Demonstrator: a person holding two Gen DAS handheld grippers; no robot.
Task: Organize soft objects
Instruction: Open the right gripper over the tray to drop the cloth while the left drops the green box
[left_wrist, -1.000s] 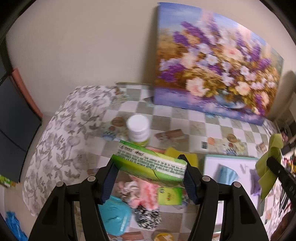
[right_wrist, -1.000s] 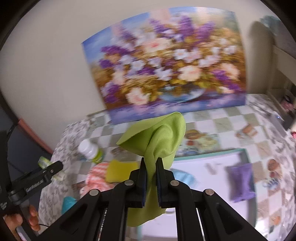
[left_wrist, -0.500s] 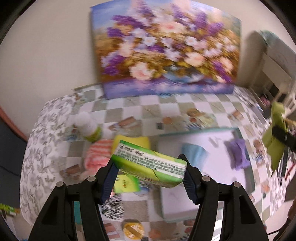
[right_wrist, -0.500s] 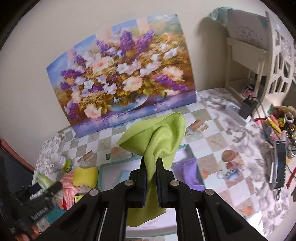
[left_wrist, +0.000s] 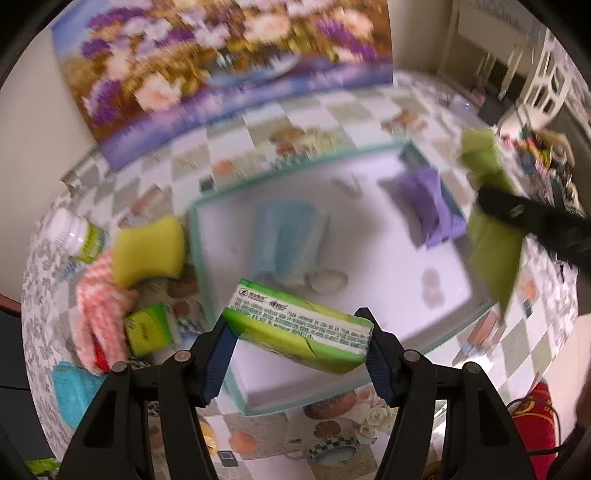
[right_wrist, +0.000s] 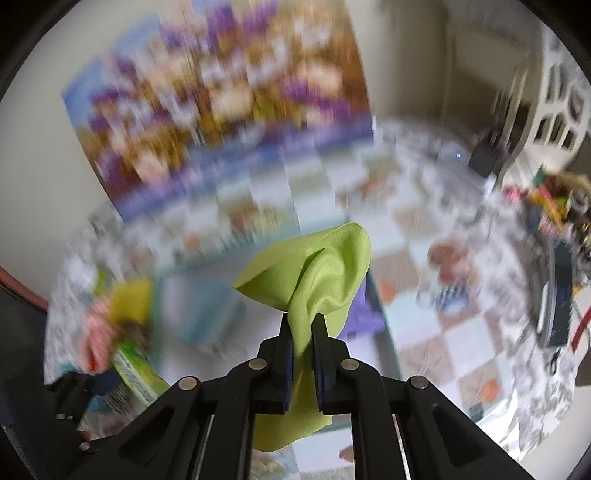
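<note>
Gripping a green tissue pack in my left gripper, I note the right gripper clamped on a lime cloth above the tray.

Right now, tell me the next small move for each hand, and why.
Probably lower both onto the tray and release: the left tongs grip the green tissue pack above its near edge, and the right tongs pinch the lime cloth over it.
</note>
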